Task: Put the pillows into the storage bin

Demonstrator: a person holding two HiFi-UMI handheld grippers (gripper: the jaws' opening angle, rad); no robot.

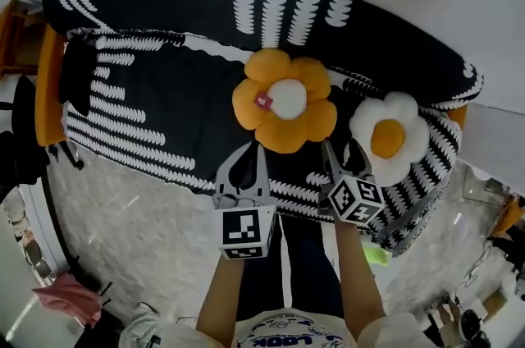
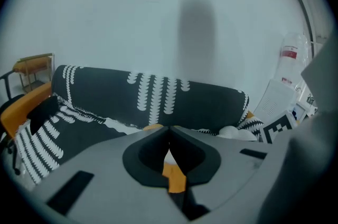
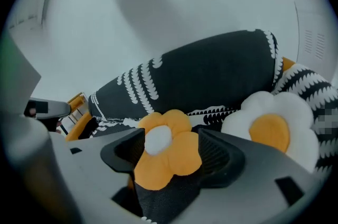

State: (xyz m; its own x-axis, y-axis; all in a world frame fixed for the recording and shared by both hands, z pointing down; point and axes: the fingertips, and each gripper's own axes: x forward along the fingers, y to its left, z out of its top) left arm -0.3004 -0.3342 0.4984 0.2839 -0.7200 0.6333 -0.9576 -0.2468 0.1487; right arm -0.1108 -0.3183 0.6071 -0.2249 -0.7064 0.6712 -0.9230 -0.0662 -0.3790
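Hovering over the sofa's front edge: left hand-held gripper (image 1: 251, 153) pressed together, empty; right hand-held gripper (image 1: 340, 153) spread, pinching nothing. Just beyond lies the orange flower-shaped plush pillow (image 1: 285, 100) on the black-and-white patterned sofa (image 1: 148, 116), with the white flower-shaped plush pillow (image 1: 389, 137) beside it. Likely risk: catching one soft petal only, so the pillow sags and slips. No storage bin in view.

Flower pillow (image 1: 284, 112) on sofa (image 1: 148, 116) seat, egg pillow (image 1: 389, 138) just to its rt.
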